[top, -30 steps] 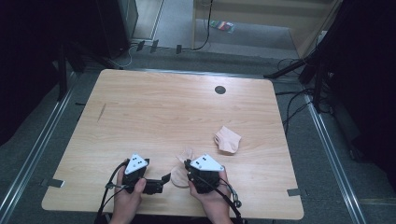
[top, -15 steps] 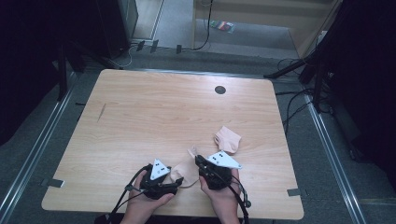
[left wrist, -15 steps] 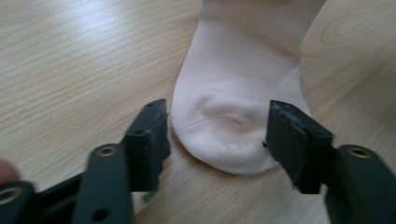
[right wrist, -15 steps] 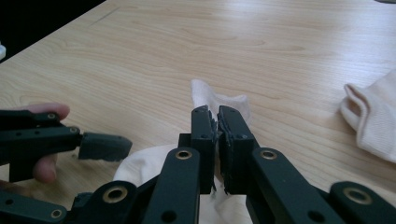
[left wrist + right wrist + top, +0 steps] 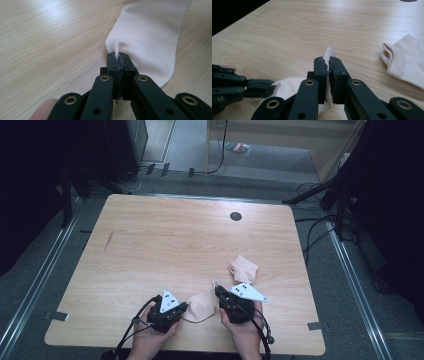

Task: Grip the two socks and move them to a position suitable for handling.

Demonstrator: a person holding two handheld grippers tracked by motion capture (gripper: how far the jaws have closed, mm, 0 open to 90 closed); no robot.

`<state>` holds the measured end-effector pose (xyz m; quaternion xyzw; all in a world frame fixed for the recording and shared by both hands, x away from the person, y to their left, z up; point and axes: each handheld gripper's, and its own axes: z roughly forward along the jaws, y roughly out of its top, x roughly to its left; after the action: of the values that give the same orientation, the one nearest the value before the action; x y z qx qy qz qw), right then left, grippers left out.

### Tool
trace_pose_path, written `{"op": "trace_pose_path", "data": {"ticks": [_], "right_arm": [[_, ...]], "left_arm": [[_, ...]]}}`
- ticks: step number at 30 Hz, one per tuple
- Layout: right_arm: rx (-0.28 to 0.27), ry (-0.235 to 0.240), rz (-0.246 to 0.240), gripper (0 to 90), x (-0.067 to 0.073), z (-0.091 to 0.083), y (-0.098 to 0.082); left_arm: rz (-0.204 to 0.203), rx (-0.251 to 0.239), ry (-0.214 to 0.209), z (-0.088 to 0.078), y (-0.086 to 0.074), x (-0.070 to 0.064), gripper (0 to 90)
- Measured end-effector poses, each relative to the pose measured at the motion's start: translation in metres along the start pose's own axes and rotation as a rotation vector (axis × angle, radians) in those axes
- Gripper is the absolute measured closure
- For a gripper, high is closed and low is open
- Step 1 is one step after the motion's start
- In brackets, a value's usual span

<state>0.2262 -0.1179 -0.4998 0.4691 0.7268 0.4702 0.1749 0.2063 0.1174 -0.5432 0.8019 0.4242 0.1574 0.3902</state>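
**Two grippers, one pale sock stretched between them**

Two hand-held grippers meet at the near edge of a wooden table (image 5: 150,250) in the high view. The left gripper (image 5: 181,309) and the right gripper (image 5: 218,295) sit at opposite ends of a pale pink sock (image 5: 201,306), which lies flat between them. A second sock (image 5: 243,269) rests crumpled just beyond the right gripper, apart from it. A dark round grommet (image 5: 235,216) marks the far side of the tabletop.

From the left gripper view, the left gripper (image 5: 119,57) has its jaws pressed together on a pinched fold of the sock (image 5: 150,37).

From the right gripper view, the right gripper (image 5: 326,61) has its jaws nearly together, with the sock's fabric (image 5: 329,53) rising between them. The left gripper (image 5: 272,87) grips the sock's other end at lower left; the second sock (image 5: 404,62) lies to the right.
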Motion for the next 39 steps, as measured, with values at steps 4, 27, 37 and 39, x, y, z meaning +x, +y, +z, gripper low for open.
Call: {"op": "trace_pose_path", "data": {"ticks": [4,27,37,39], "right_arm": [[-0.013,-0.003,0.016,85.6,-0.001,-0.005,-0.001],[0.192,-0.066,-0.128,69.2,-0.008,0.049,-0.025],[0.240,-0.024,-0.054,87.2,-0.005,0.029,-0.033],[0.244,-0.022,-0.051,87.4,-0.004,0.024,-0.035]], "left_arm": [[-0.015,-0.014,-0.006,-0.012,0.000,0.015,89.9],[-0.032,0.015,-0.056,-0.022,-0.011,0.051,89.7],[-0.032,0.031,-0.038,-0.024,-0.013,0.054,89.8],[-0.025,0.042,-0.038,-0.024,-0.014,0.056,89.8]]}}
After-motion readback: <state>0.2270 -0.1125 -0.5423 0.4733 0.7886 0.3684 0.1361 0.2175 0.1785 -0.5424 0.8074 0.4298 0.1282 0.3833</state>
